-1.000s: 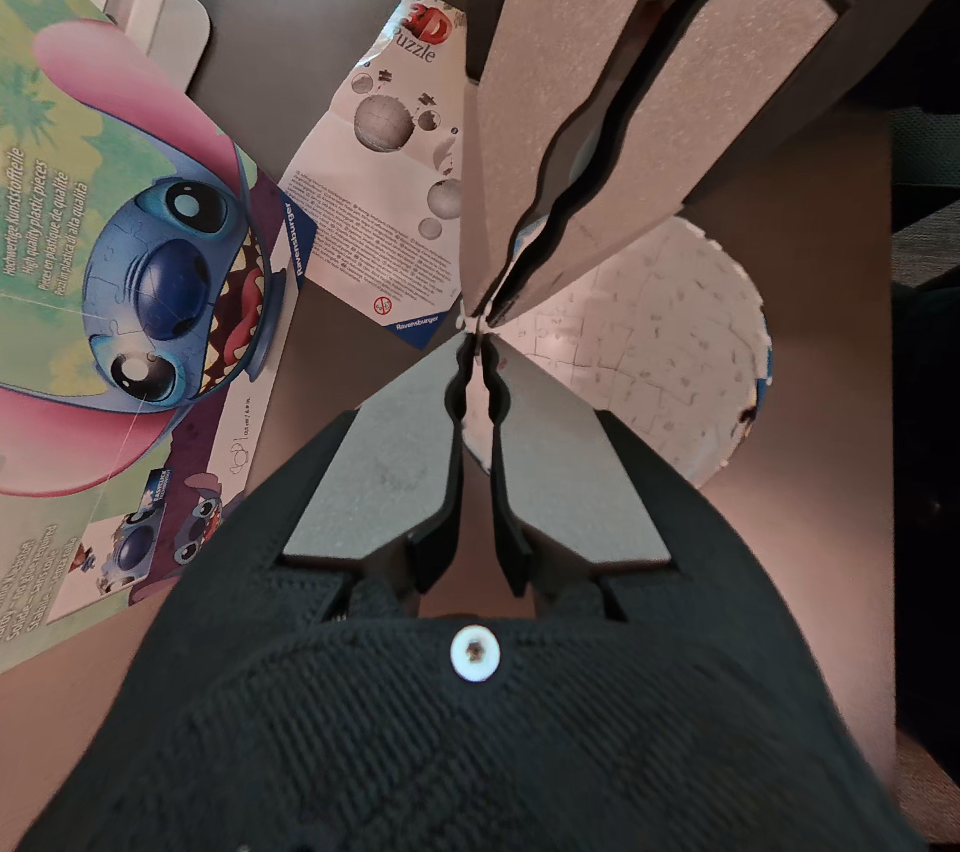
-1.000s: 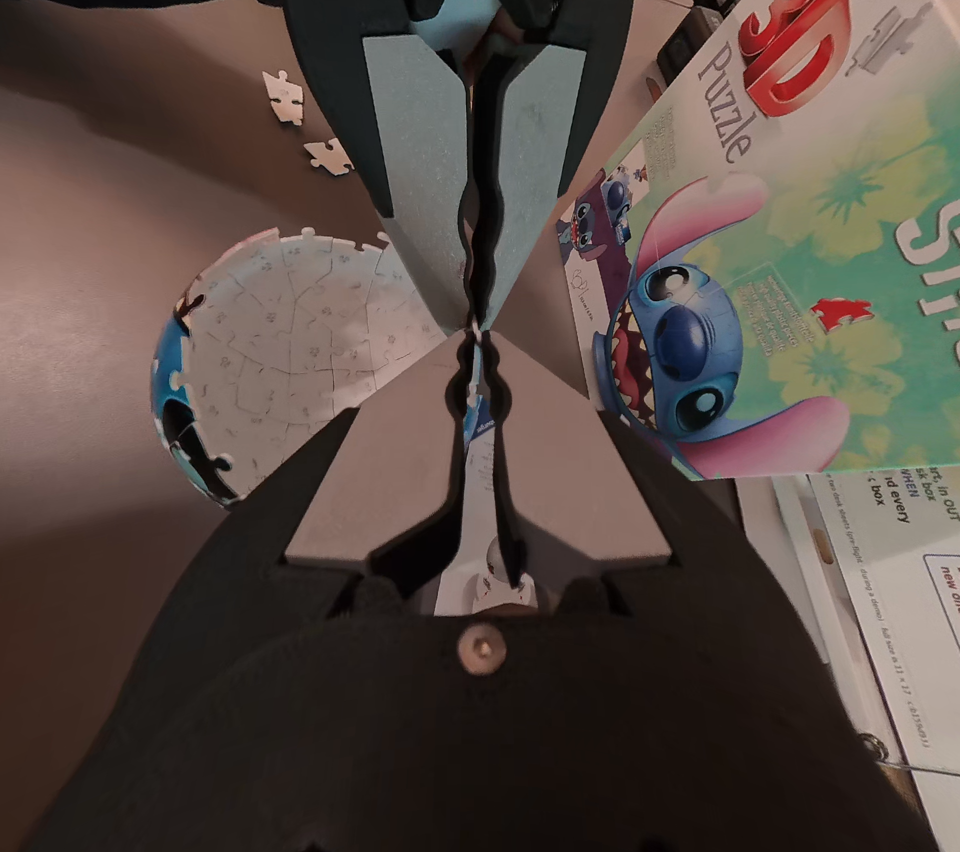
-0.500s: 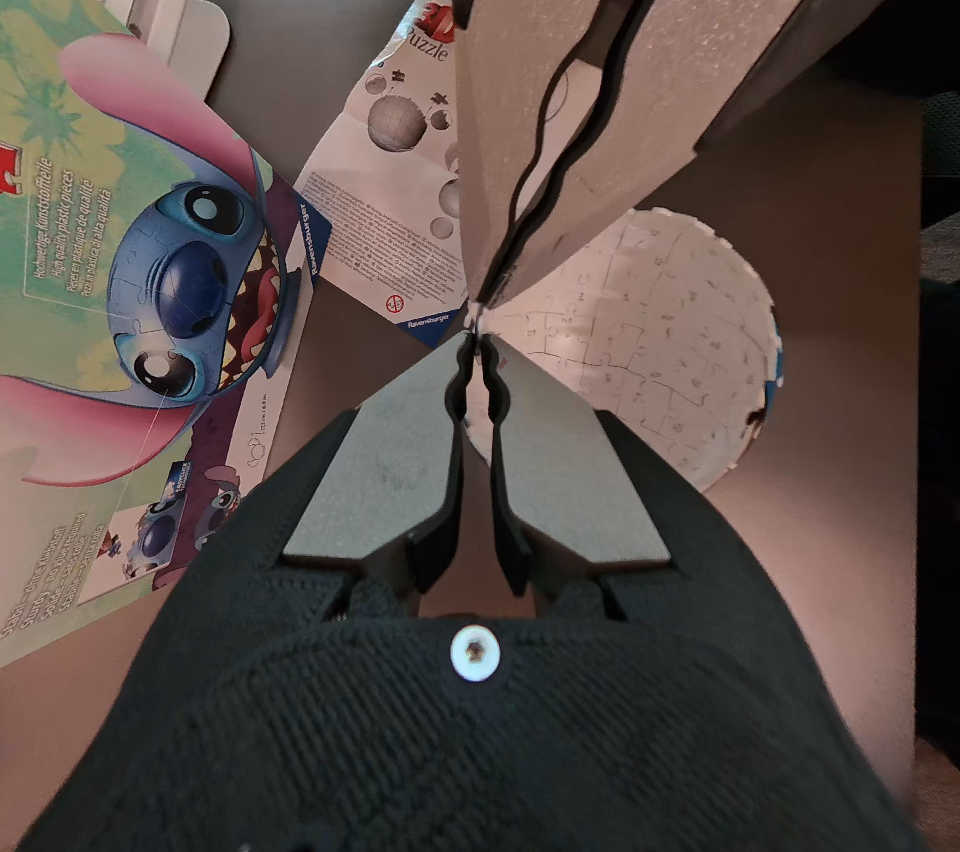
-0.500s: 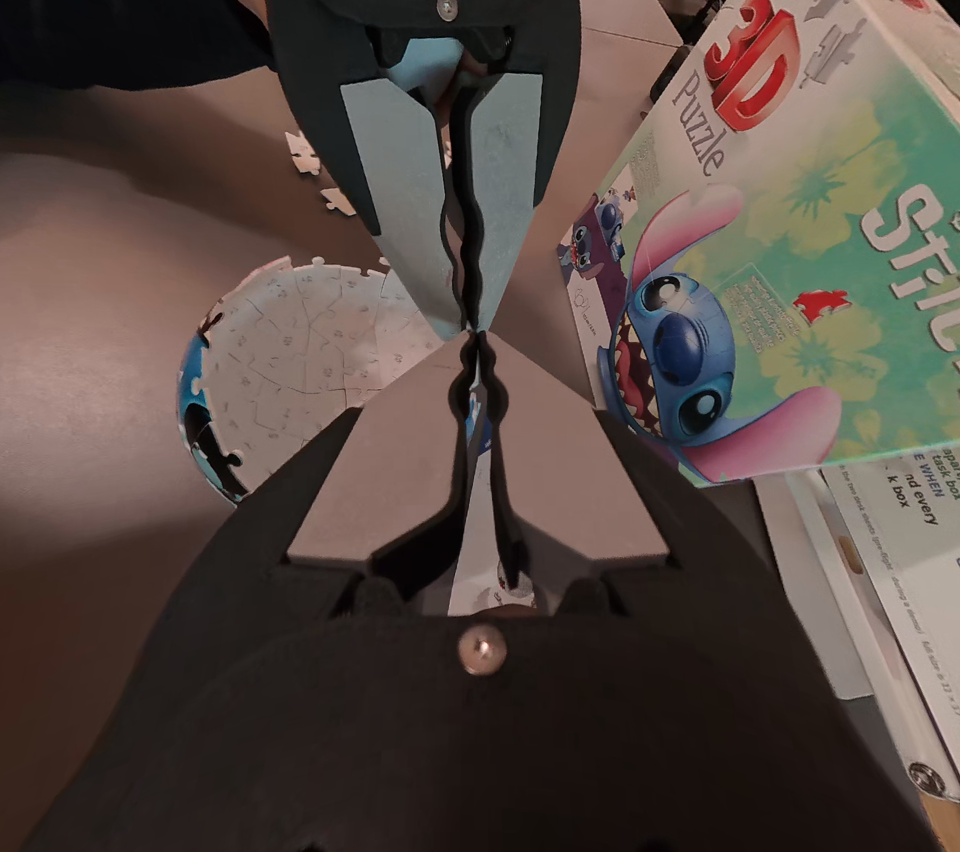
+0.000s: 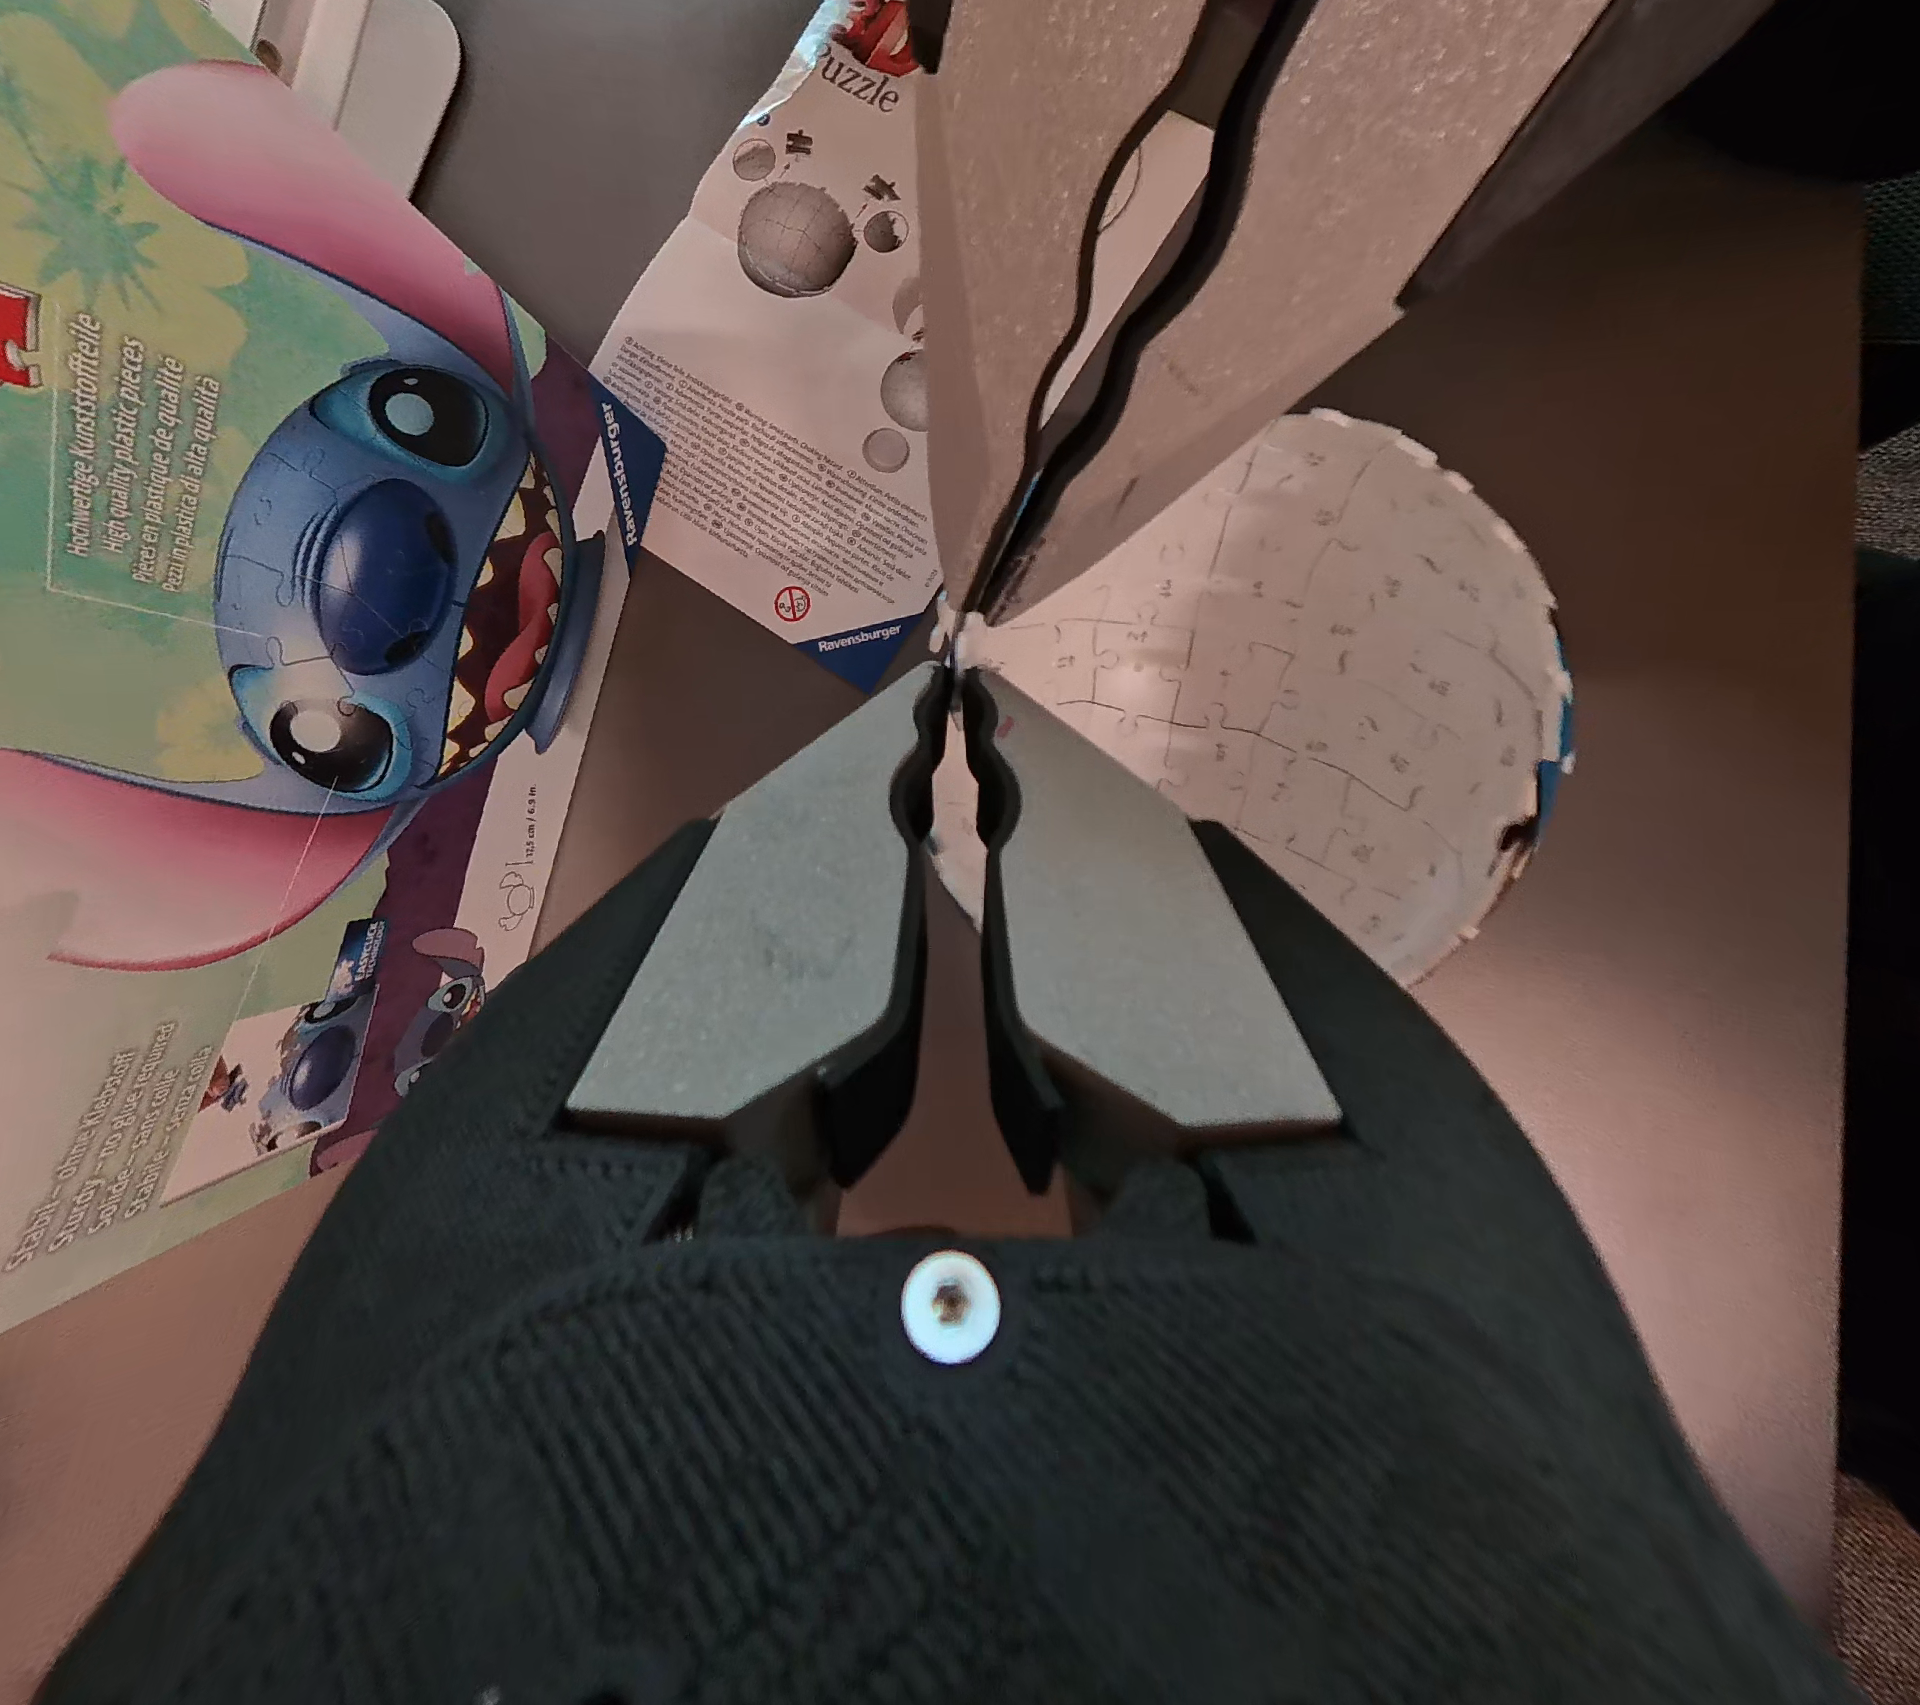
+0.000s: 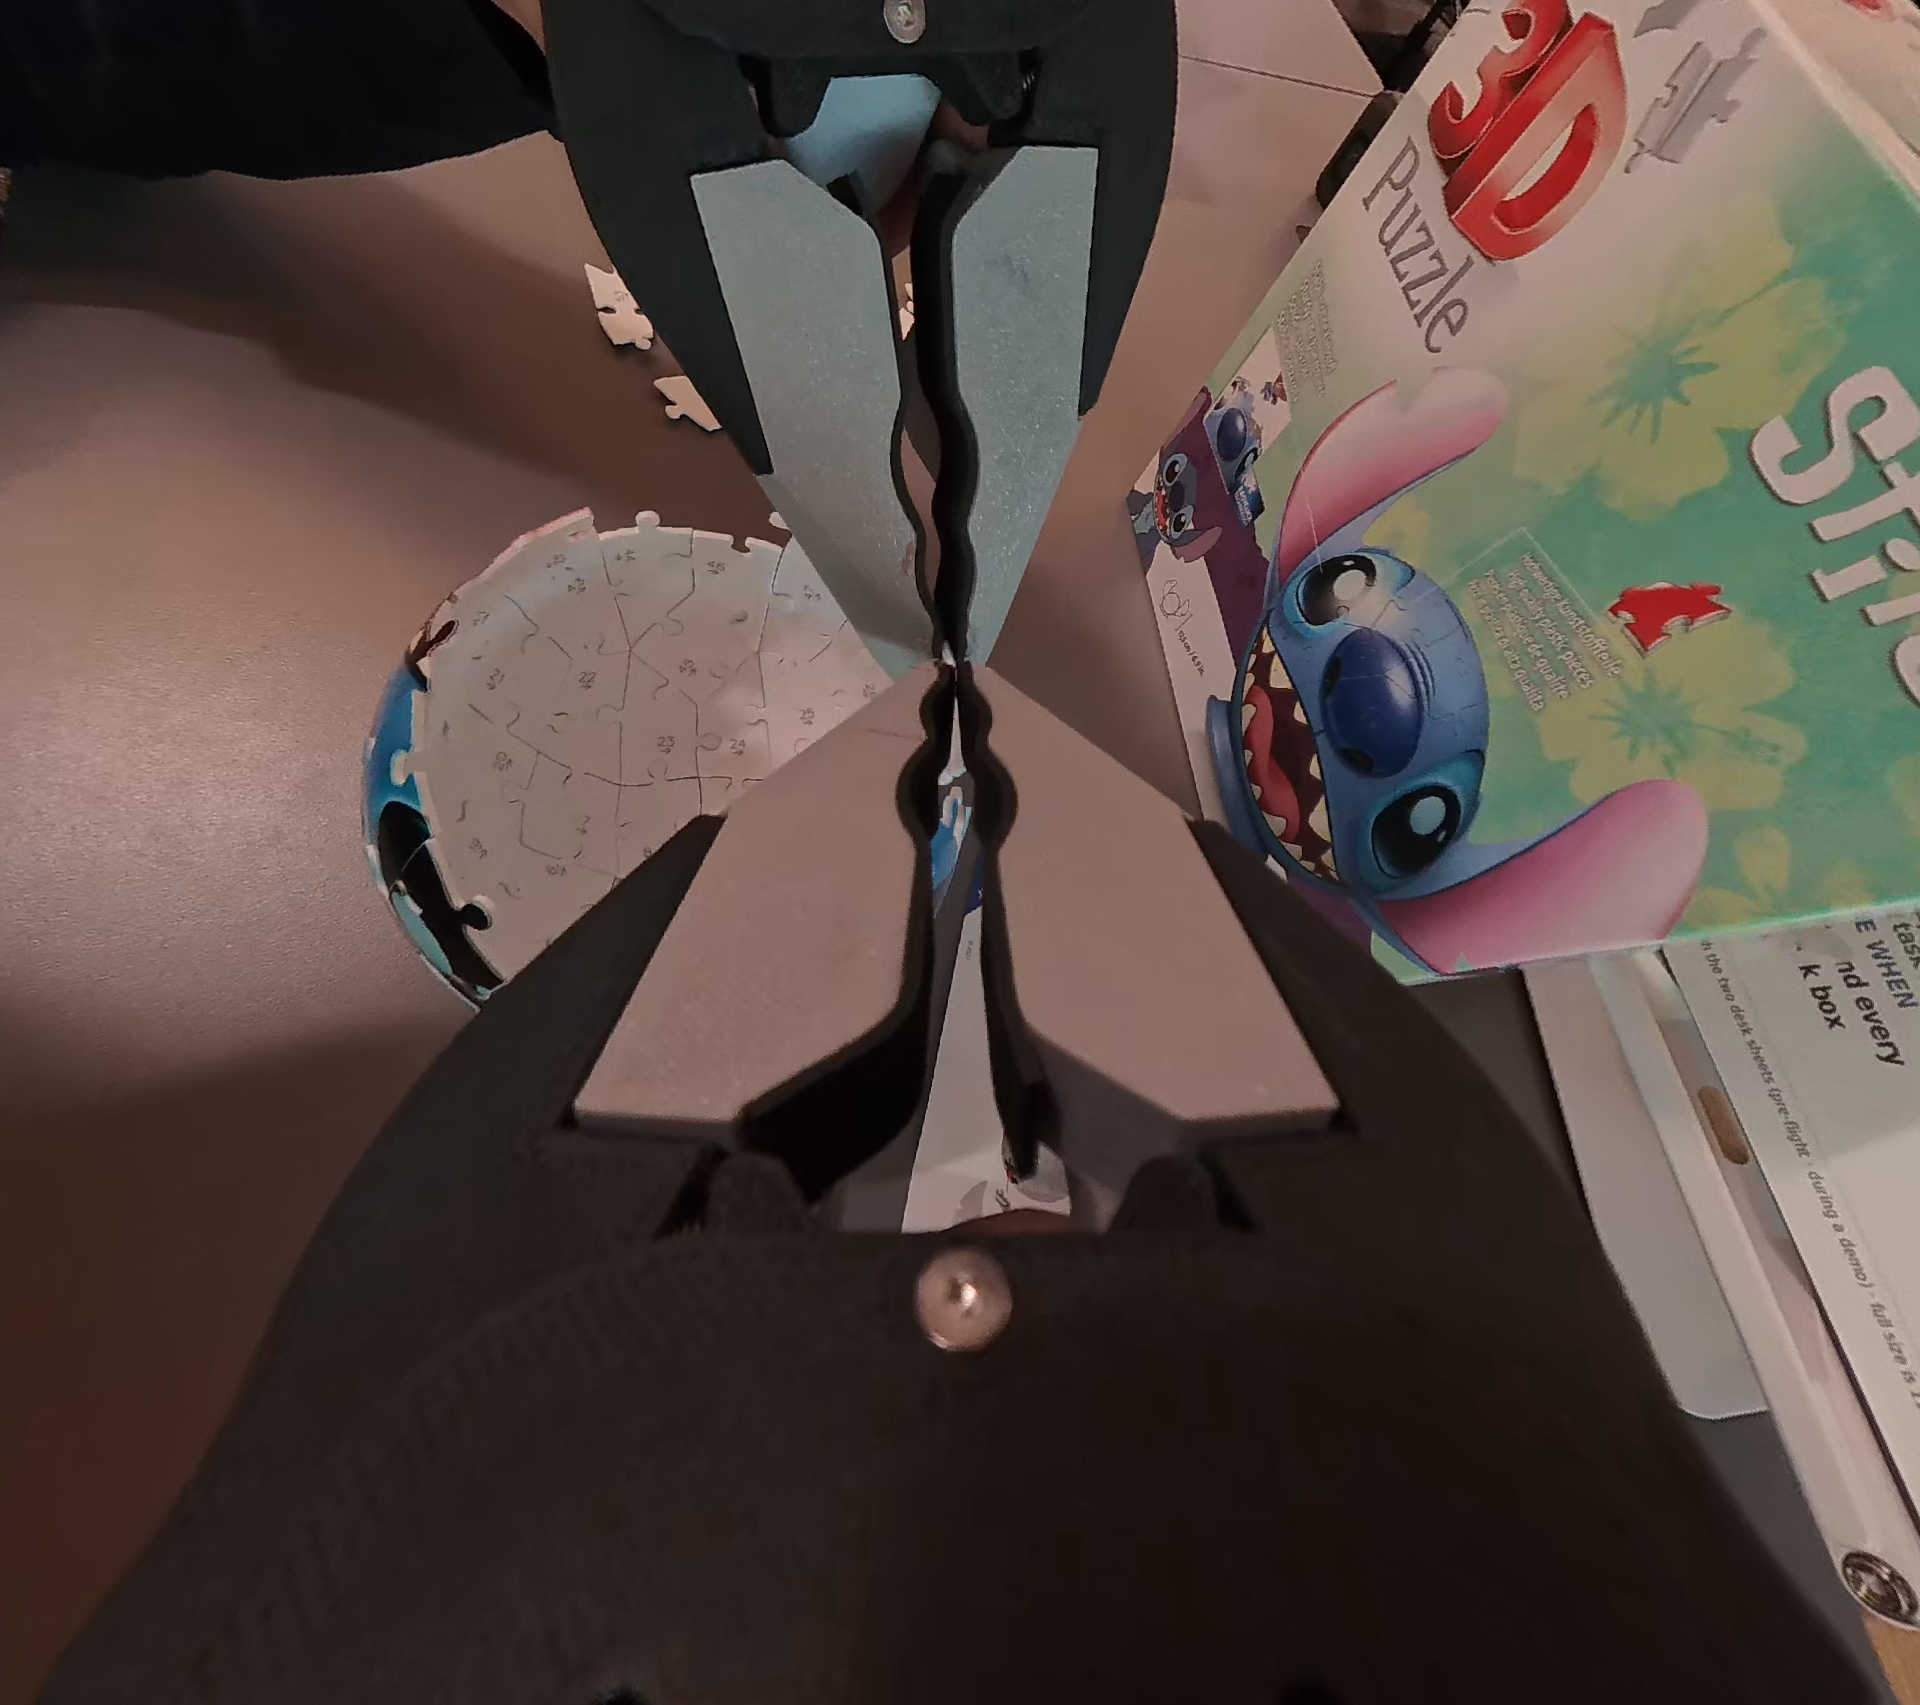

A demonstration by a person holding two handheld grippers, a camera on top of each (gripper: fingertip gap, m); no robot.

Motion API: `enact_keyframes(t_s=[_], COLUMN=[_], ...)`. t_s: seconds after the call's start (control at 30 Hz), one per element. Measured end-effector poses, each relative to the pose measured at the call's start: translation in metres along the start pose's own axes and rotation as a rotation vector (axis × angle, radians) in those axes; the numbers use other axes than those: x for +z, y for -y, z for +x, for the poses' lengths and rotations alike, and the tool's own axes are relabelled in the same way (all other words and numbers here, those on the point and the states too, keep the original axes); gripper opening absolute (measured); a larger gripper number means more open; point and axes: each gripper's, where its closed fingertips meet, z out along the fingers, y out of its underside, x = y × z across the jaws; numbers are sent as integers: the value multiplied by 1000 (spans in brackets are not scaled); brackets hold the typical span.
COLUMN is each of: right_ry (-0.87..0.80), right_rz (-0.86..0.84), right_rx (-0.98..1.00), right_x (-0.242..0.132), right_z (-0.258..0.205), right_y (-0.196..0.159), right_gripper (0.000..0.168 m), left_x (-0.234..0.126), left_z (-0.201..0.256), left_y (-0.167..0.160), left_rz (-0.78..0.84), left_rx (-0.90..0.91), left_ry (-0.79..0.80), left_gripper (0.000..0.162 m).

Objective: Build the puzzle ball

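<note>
Both wrists have lifted slightly. Puzzle box (image 5: pixel 208 512) left, half-built ball (image 5: pixel 1299 699) right, on the table. Left gripper (image 5: pixel 951 684) and right gripper (image 6: pixel 954 679), clamped tip-to-tip, seemingly joining small white pieces (image 5: pixel 958 637); next needs careful alignment.

Showing 2 black ribbed tongs: left tongs (image 5: pixel 954 676) wearing grey wedge pads with wavy black inner edges and a silver screw; right tongs (image 6: pixel 954 668) matching, its screw duller.
</note>
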Motion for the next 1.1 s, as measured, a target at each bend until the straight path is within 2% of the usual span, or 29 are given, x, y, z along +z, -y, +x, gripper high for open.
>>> enact_keyframes(t_s=[0.83, 0.93, 1.03, 1.1], right_ry=[-12, -19, -18, -19], right_rz=[-19, -23, -22, -22], right_rx=[-20, -28, -24, -23], right_x=[2, 3, 3, 3], right_z=[-1, -1, -1, -1], right_y=[-2, -2, -2, -2], right_gripper=[0, 0, 0, 0], left_x=[0, 1, 2, 3], left_z=[1, 2, 1, 1], left_y=[0, -1, -4, -4], left_rz=[0, 2, -10, -10], left_rx=[0, -17, -35, -33], left_ry=[-2, -20, -23, -27], left_gripper=[0, 3, 13, 8])
